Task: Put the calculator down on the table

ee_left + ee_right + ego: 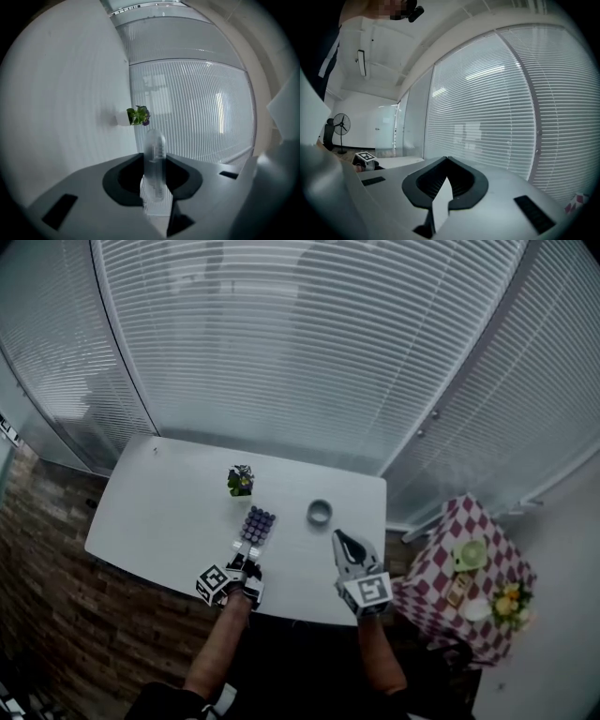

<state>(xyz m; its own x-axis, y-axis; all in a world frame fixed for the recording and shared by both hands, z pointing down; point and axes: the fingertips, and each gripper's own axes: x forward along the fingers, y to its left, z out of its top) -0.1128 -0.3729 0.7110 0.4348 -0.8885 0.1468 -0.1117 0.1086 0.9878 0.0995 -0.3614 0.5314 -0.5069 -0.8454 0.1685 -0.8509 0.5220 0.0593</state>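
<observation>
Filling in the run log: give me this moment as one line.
left gripper: shut on calculator | right gripper: shut, empty | calculator: over table, near plant

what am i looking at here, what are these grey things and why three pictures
There is no robot here. A person holds a two-jaw gripper in each hand. The head view comes from a camera on the person's head, looking down at a white table. The other two pictures come from cameras riding on each gripper, looking along its jaws.

On the table are a small potted plant and a round grey ring. The left gripper is shut on a calculator, which shows edge-on in the left gripper view. I cannot tell whether it touches the table. The right gripper is shut and empty. A side table with a checked cloth stands at the right.
</observation>
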